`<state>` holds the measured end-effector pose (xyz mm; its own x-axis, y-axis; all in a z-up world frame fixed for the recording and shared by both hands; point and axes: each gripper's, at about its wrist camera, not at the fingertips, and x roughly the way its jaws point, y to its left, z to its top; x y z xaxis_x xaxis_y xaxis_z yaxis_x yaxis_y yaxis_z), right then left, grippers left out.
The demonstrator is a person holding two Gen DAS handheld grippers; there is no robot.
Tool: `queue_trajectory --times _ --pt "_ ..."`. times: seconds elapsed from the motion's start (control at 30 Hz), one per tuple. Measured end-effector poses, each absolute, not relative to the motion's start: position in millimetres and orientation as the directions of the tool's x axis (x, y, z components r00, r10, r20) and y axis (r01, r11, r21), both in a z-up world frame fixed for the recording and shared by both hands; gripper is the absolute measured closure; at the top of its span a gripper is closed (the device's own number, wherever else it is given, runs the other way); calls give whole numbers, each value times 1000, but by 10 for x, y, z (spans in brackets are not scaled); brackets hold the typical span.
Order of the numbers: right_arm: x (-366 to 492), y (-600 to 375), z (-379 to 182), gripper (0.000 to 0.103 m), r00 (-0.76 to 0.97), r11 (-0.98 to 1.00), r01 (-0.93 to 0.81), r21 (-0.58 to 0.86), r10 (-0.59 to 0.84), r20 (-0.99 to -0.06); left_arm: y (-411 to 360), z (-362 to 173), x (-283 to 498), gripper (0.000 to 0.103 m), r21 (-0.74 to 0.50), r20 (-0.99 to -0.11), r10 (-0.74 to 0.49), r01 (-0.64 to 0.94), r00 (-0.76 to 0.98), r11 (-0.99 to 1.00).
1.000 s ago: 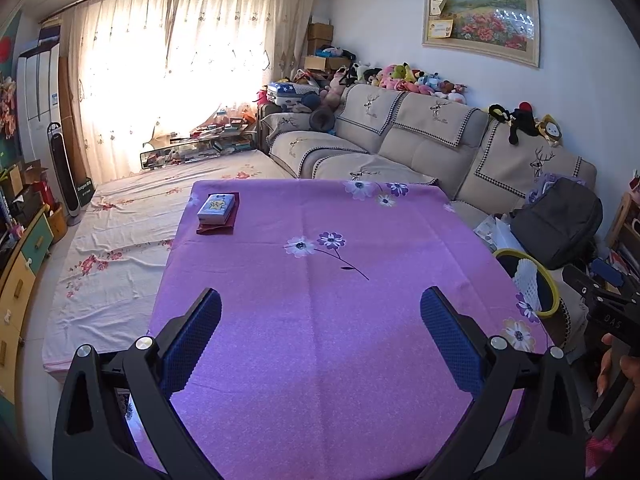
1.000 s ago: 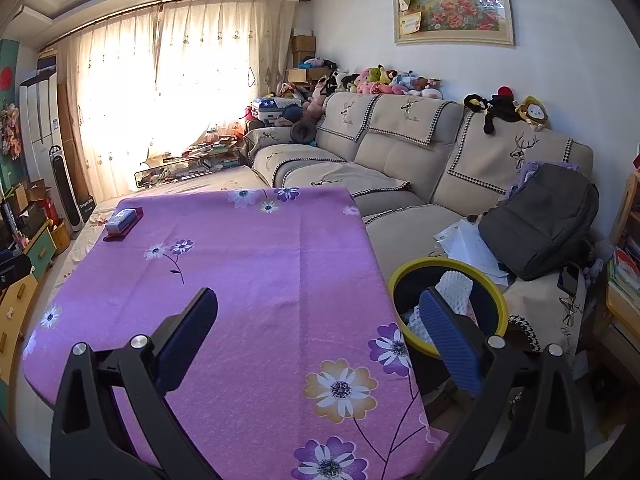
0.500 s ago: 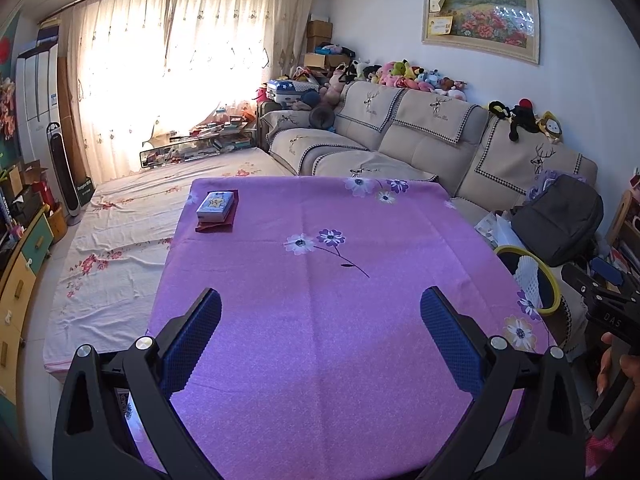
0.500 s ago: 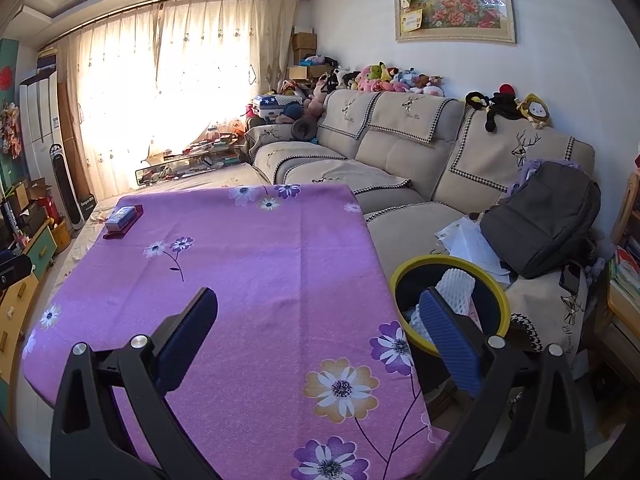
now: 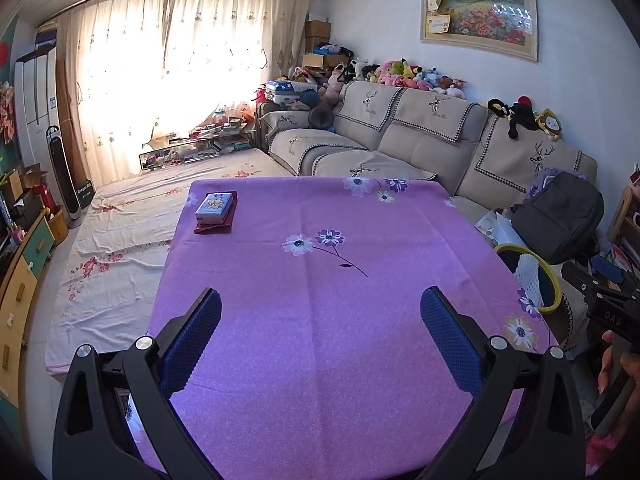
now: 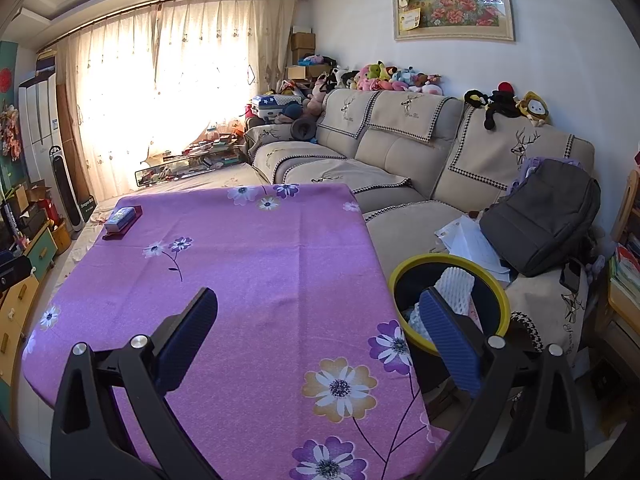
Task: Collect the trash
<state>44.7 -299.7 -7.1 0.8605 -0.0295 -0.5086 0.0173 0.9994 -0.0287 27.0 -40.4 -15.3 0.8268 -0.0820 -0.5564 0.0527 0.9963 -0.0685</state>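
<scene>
At the far left stand a cabinet with yellow and green drawers and a tall fan. A curtain glows with daylight, and a flowered sheet covers the floor below it. The desk wears a purple cloth with printed flowers; a small box lies on a red pad at its far left corner. The left tongs hang over the desk's near part, spread wide, nothing between them. The right tongs hang over the desk's right edge, also spread and empty. A beige sofa with plush toys along its back runs behind the desk; a painting hangs above it. The bin, yellow-rimmed, sits just right of the desk, beside the right tongs' right finger, holding white foam netting. A grey backpack and papers rest on the sofa beyond it.
</scene>
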Motion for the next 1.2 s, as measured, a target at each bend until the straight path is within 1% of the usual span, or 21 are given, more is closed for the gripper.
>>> queue_trajectory --times 1.2 --pt "454 -3018 -125 7 859 1000 13 -23 -22 -512 -425 -188 329 5 -69 -575 -91 62 813 996"
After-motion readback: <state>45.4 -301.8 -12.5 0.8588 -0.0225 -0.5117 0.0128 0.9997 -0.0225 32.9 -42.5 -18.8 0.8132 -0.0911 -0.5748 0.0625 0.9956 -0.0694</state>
